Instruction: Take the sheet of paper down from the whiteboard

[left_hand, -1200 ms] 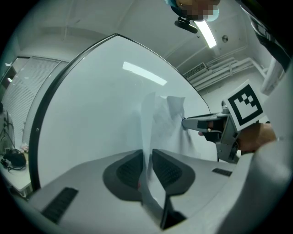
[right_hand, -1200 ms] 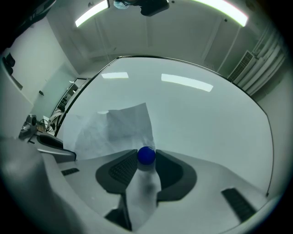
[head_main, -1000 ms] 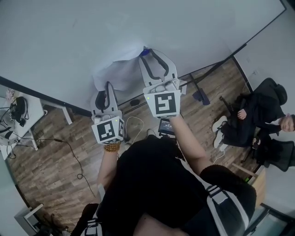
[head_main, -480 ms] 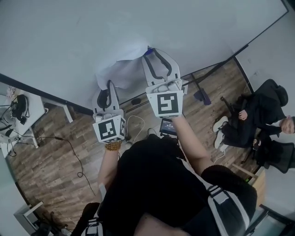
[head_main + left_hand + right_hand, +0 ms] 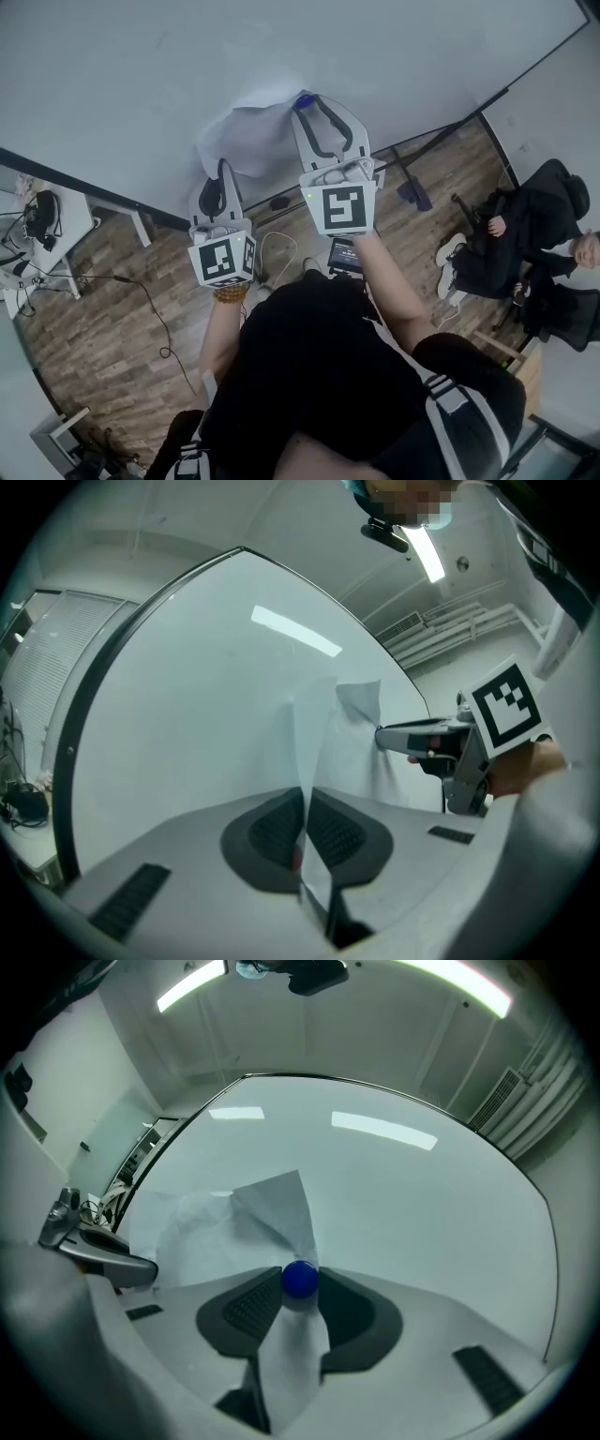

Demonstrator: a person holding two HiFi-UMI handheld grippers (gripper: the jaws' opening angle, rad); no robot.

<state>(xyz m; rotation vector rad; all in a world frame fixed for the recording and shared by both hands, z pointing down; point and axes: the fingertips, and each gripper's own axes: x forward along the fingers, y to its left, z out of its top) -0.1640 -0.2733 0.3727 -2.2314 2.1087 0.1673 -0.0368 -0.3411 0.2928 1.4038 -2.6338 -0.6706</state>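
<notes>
- Blue magnet pins the paper by its top corner to the whiteboard; our right gripper clamps it.
- Below-left of the magnet, our left gripper pinches the paper's edge.
- We'd pull the magnet straight off.

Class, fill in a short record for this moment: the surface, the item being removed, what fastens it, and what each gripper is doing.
Surface: whiteboard
Item: sheet of paper, crumpled, upper corner curling away from the board
Fastener: blue magnet, on the sheet
Left gripper: fingers closed on an edge of the sheet
Right gripper: fingers closed round the blue magnet, with paper running between them
Task status: sheet not yet down from the board
</notes>
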